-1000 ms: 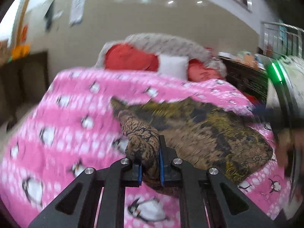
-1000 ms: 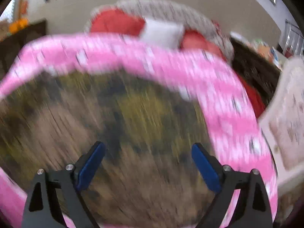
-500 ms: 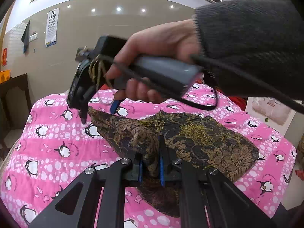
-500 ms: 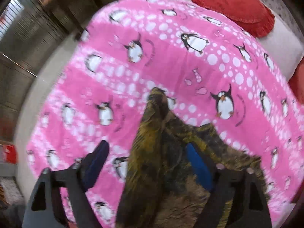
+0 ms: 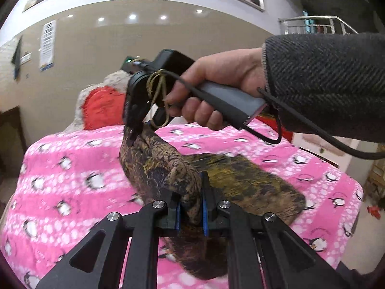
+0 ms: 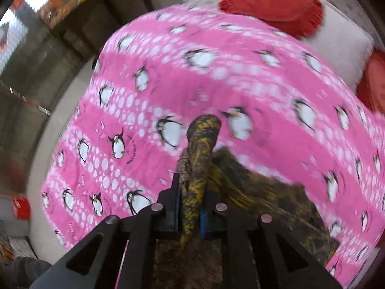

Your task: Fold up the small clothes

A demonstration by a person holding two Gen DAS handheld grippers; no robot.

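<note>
**A:** Start on your left. Your left gripper (image 5: 190, 213) is clenched on a bunched corner of the brown patterned garment (image 5: 252, 180), with the cloth pinched between the blue pads. That corner is lifted off the pink penguin bedspread (image 5: 72, 168), while the rest of the garment lies flat on it, trailing off to the right.

**B:** And the other hand?

**A:** Across the bed from the left camera, your right hand (image 5: 216, 89) holds the right gripper (image 6: 191, 214) pointing steeply down at the far corner. Its jaws have just been closing, and in its own view a rolled ridge of the same garment (image 6: 199, 159) now sits squeezed between the pads. So both grippers grasp cloth, one at each end of one edge.

**B:** Which step is that, then?

**A:** I'd judge it the start of a fold: the edge is taken at two corners and raised, but nothing is laid over yet. The red pillows (image 5: 103, 110) at the head of the bed are well clear.

**B:** What does the next move ask of me?

**A:** Probably carrying both corners together, level with each other, across to the opposite edge still lying on the bedspread. Keep the span between your grippers taut so the middle doesn't sag or crease, and keep both grips closed until the corners line up.
</note>
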